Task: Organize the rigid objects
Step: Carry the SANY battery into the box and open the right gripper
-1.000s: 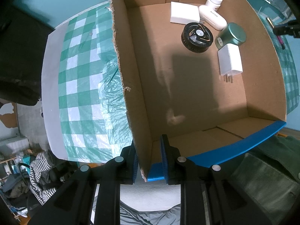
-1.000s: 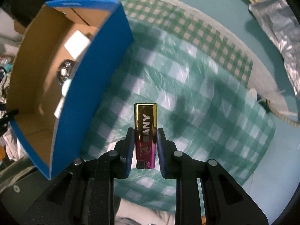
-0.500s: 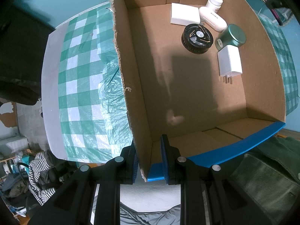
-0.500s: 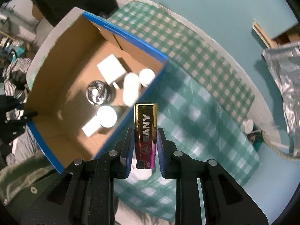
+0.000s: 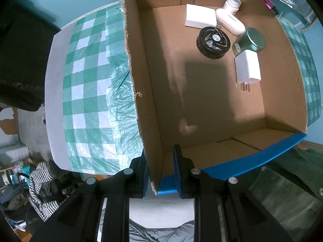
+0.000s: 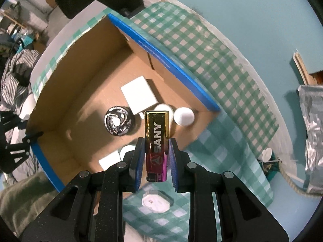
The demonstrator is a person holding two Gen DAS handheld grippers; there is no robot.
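My left gripper [image 5: 160, 159] is shut on the near corner wall of an open cardboard box [image 5: 153, 133] with blue outer sides. Inside the box lie a white flat box [image 5: 199, 17], a white bottle [image 5: 230, 19], a black round fan-like disc [image 5: 213, 42], a green cylinder [image 5: 250, 41] and a white charger plug [image 5: 248, 69]. My right gripper [image 6: 156, 145] is shut on a gold and magenta lighter [image 6: 157, 139] marked SANY. It holds the lighter upright above the box [image 6: 80, 84], over the disc [image 6: 119, 123] and white bottle [image 6: 183, 116].
The box stands on a green-and-white checked tablecloth [image 5: 86, 84]. A white round object [image 6: 155, 201] lies on the cloth below my right gripper. Crumpled foil [image 6: 310, 137] lies at the far right. Striped clothing [image 5: 40, 183] lies beyond the table edge.
My right gripper has carried the lighter from over the cloth beside the box to above the box's inside. My left gripper has kept its hold on the box wall.
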